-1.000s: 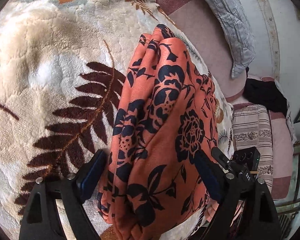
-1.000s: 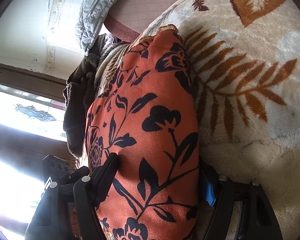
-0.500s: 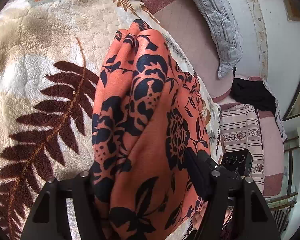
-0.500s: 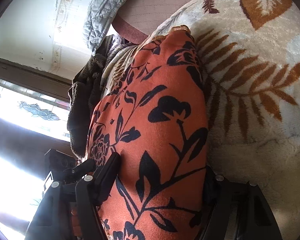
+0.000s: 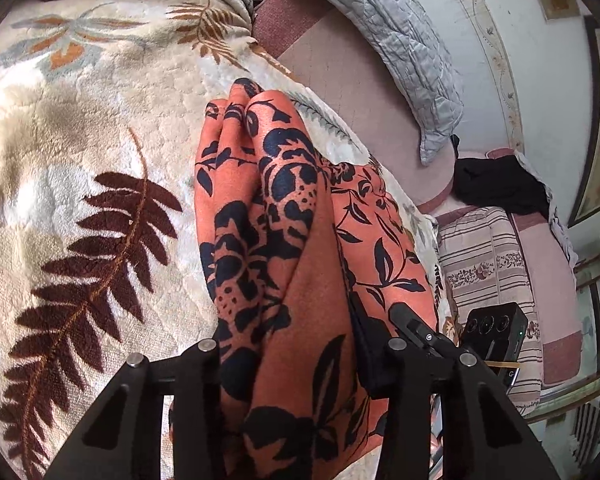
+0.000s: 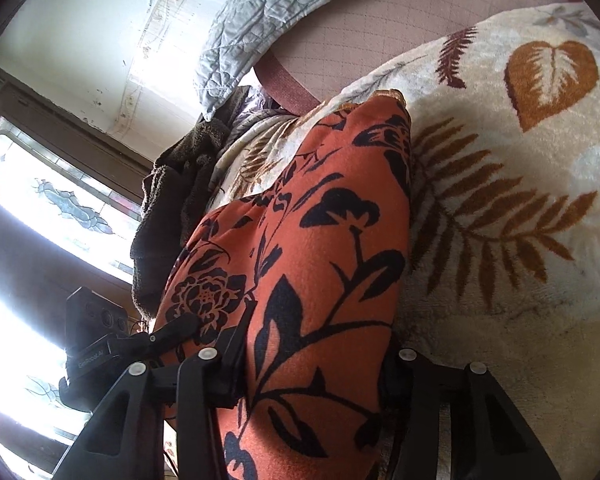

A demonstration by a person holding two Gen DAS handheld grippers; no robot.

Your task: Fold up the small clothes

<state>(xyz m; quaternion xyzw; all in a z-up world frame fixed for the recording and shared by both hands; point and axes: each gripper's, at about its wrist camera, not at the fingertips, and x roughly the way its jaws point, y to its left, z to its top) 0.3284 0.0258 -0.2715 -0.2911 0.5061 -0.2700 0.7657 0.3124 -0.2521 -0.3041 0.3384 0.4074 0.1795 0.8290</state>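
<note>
My left gripper [image 5: 296, 364] had just been closing, and its jaws pinched a bunched end of the orange cloth with black flowers [image 5: 284, 240], the fabric squeezed between the two black arms. My right gripper [image 6: 316, 364] had also just been closing and clamped the same cloth [image 6: 320, 264] at its other end. The cloth lay gathered lengthwise on the cream blanket with brown fern leaves [image 5: 80, 184], its far end resting on the pile.

From the left wrist I saw what the right could not: a striped cushion [image 5: 484, 256], a black garment [image 5: 500, 184] heaped beyond it, and a framed picture's edge on the wall. The right wrist alone showed the bright window [image 6: 40, 208] with patterned glass and a dark brown towel [image 6: 168, 208] drooping beside the bed's edge. Both views caught the grey quilted cover [image 5: 400, 44].

On the other gripper's camera block [image 6: 92, 336], the right wrist view showed small white lettering, too blurred to read with certainty.
</note>
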